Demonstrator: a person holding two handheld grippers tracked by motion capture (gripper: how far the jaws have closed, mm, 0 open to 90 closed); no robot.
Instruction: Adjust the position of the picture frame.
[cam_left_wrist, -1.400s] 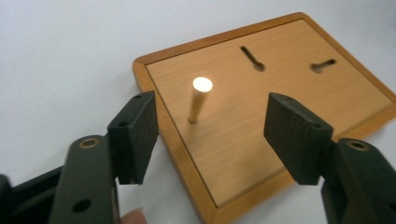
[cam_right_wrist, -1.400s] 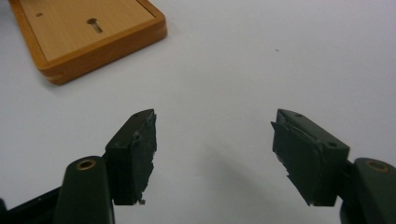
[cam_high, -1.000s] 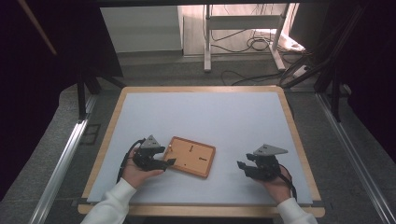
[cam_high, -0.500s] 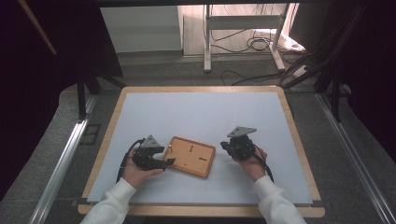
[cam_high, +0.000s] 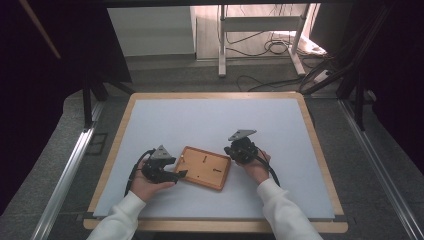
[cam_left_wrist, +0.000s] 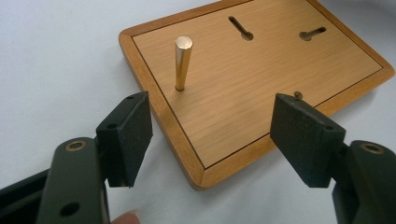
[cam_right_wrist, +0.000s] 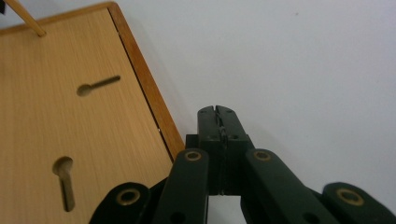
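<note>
Both tongs flank the wooden frame back (cam_high: 204, 167) at table centre in the high view: left gripper (cam_high: 176, 174) at its 9 o'clock, right gripper (cam_high: 231, 151) at 3. Left gripper view: jaws wide, straddling the near corner, brass peg (cam_left_wrist: 182, 62) at 11 o'clock. Right gripper view: jaws closed, empty, beside the frame edge (cam_right_wrist: 154, 105); a push could skid it.

Right claw (cam_right_wrist: 218, 110): jaws fully closed, nothing between them, at lower centre of frame. Wooden board (cam_right_wrist: 56, 121) with two keyhole slots occupies the left; white desk (cam_right_wrist: 303, 70) the right.
</note>
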